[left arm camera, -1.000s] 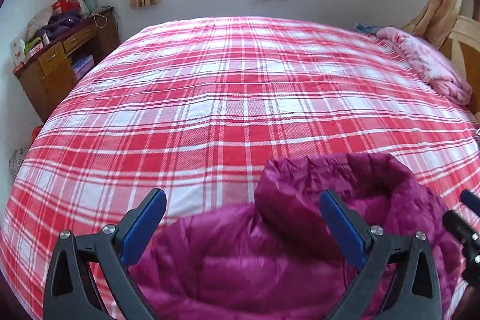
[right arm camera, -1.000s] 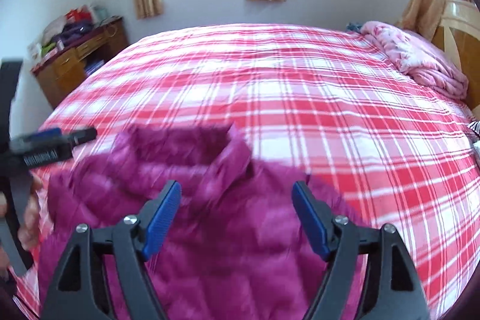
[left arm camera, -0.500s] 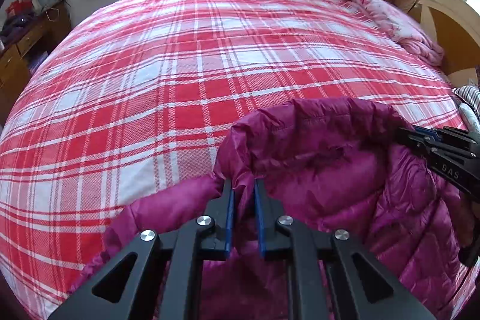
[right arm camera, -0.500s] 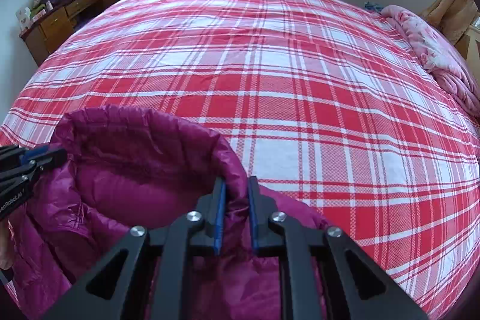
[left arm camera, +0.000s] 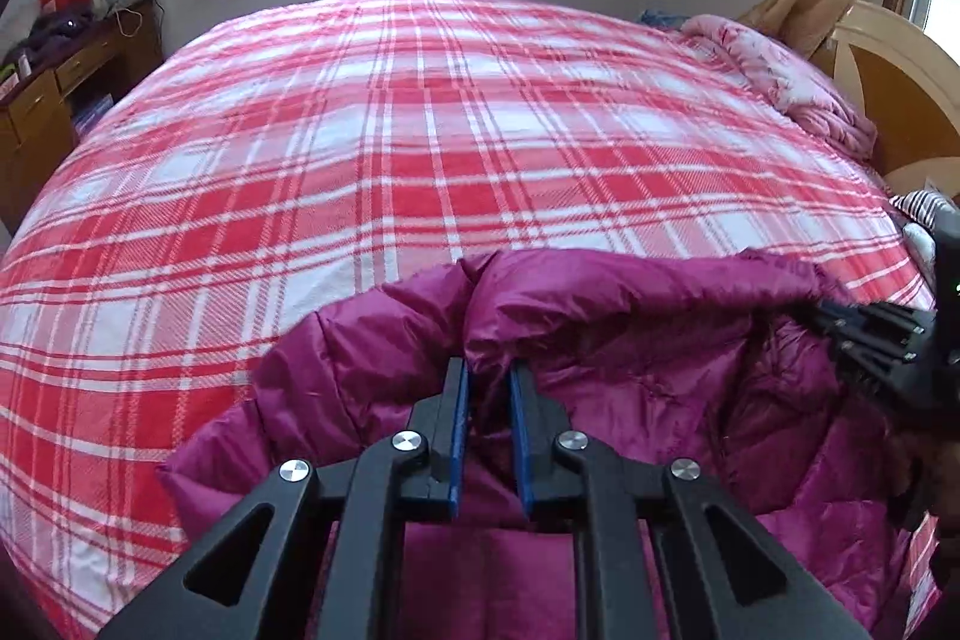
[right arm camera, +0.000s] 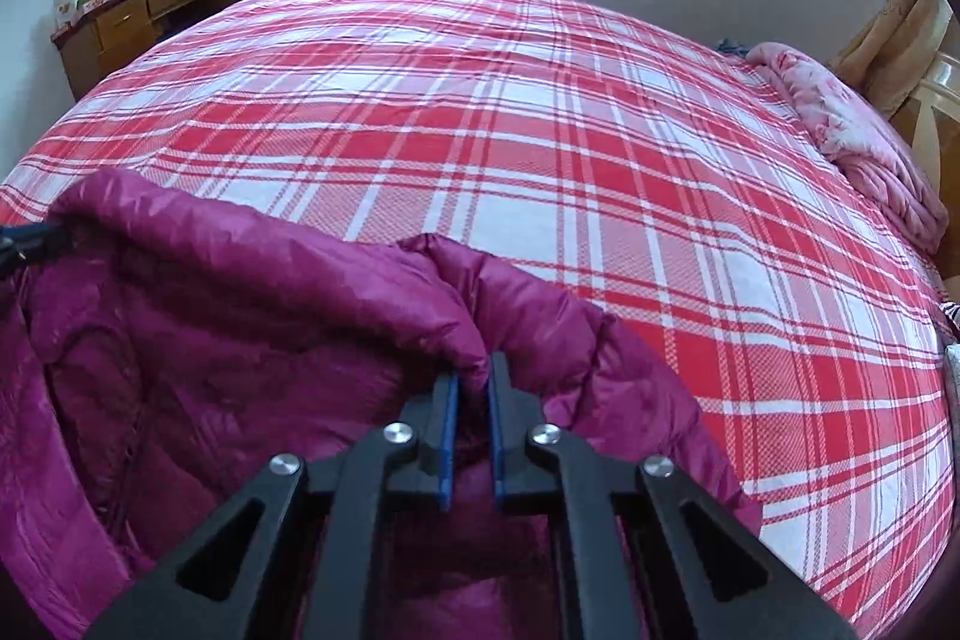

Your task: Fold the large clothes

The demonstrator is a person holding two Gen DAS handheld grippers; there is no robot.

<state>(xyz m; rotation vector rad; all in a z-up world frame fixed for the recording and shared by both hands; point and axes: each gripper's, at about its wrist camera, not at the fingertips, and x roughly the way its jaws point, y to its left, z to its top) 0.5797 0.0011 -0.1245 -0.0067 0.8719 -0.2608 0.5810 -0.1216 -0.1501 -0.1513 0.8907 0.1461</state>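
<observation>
Since a second ago both grippers have gone from spread wide over the magenta puffer jacket to pinched tight on it, and the collar edge has been drawn out between them. The left gripper clamps the jacket's upper rim at one side, with fabric bunched between its blue pads. The right gripper is likewise closed on the rim at the other side, and its black frame shows at the right edge of the left wrist view. The jacket lies at the near edge of the bed's red plaid cover, open and rumpled, its lining facing up. Folding seems barely begun: the grasp is made, but no fold is laid, so spreading and every fold remain.
</observation>
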